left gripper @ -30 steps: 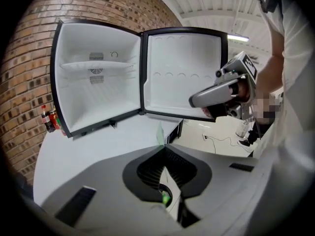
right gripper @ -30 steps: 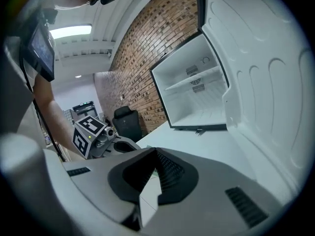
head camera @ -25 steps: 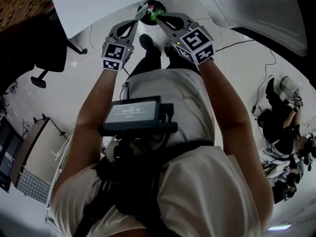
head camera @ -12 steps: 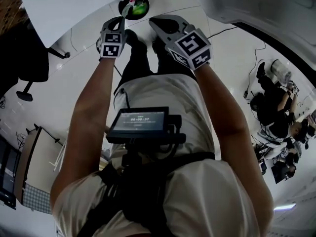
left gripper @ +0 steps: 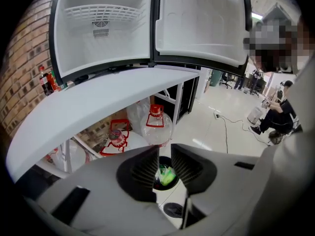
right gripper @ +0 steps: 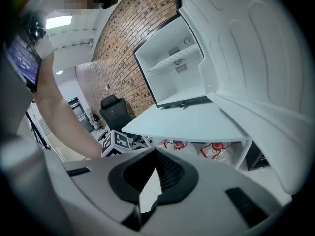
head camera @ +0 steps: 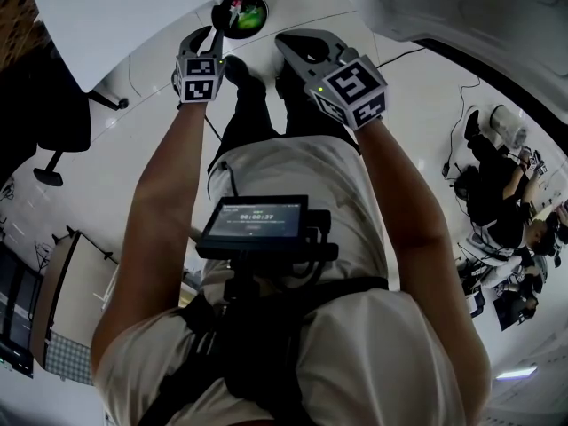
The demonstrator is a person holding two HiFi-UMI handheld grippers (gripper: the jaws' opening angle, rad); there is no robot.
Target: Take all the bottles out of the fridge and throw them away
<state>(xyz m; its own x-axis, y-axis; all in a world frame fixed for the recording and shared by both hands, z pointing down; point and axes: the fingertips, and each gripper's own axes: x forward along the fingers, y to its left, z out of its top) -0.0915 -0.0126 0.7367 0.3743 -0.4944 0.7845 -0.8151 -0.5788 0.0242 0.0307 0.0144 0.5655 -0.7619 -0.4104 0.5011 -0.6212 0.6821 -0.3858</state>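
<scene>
A round black bin (head camera: 240,12) stands on the floor by the white table, with green bottles (left gripper: 166,175) lying inside it. My left gripper (head camera: 204,37) hangs just above and beside the bin. Its jaws have just been opening, and in the left gripper view the left gripper (left gripper: 164,155) shows a narrow gap with nothing in it; the bin shows through the gap. My right gripper (head camera: 300,44) is to the right of the bin, shut and empty, and in its own view the right gripper (right gripper: 156,154) has its pads meeting. The open fridge (left gripper: 102,29) looks empty.
The white table (left gripper: 93,104) carries the fridge, whose door (left gripper: 202,23) stands wide open. Big clear water jugs with red caps (left gripper: 156,127) sit under the table. An office chair (head camera: 55,122) is at the left. People (head camera: 497,207) sit on the floor at the right, by a cable (head camera: 404,56).
The left gripper has come down closer to the bin, which now shows in full past the table edge. The right gripper has barely shifted.
</scene>
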